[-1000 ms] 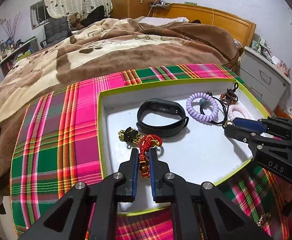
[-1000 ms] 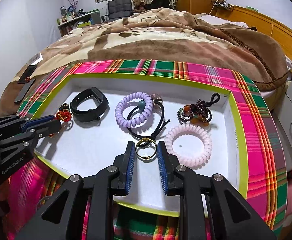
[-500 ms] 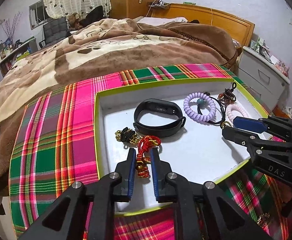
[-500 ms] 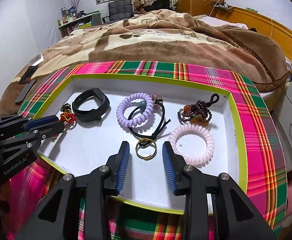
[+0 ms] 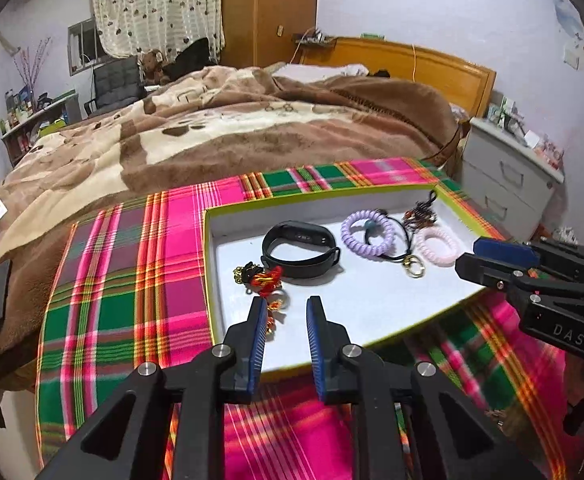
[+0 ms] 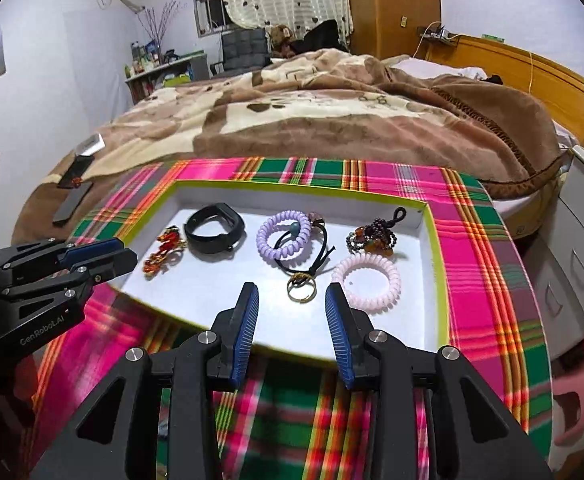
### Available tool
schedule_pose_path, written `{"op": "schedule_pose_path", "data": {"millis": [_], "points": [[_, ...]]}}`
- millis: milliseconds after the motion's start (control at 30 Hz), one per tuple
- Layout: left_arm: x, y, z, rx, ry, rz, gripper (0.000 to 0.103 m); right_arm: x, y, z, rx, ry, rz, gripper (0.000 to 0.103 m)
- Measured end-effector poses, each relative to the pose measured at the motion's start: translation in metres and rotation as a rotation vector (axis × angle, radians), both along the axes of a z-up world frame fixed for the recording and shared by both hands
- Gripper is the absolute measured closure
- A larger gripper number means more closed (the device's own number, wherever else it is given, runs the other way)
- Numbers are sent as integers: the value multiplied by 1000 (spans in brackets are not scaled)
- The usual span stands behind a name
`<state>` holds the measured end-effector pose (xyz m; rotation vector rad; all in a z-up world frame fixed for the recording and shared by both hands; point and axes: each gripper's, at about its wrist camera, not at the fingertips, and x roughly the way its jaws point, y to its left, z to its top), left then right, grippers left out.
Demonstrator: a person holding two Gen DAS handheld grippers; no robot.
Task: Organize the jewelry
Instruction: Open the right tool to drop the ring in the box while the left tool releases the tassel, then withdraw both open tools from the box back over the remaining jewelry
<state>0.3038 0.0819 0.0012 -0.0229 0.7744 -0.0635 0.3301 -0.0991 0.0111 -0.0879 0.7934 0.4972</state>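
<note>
While both jaws have just been opening, the left gripper gapes empty beside the red charm; right gripper gapes empty, gold ring just ahead.

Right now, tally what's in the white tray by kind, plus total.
Spiral hair ties: 2, the lilac plastic coil and the pink plastic coil
Black fitness band: 1
Red-and-gold knotted charm: 1
Dark beaded bracelet: 1
Black cord with gold metal rings: 1
Total: 6
</note>
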Motion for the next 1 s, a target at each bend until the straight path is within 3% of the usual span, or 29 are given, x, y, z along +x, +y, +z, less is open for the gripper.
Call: {"op": "schedule_pose_path", "data": {"millis": [267, 667, 1000], "points": [[-29, 0, 13, -17, -24, 10, 84, -37, -15, 15, 26, -34, -4, 67], [-115, -14, 31, -60, -112, 16, 84, -113, -41, 28, 95, -75, 1, 67], [-174, -30, 37, -44, -156, 23, 84, -160, -55, 28, 111, -93, 4, 65]]}}
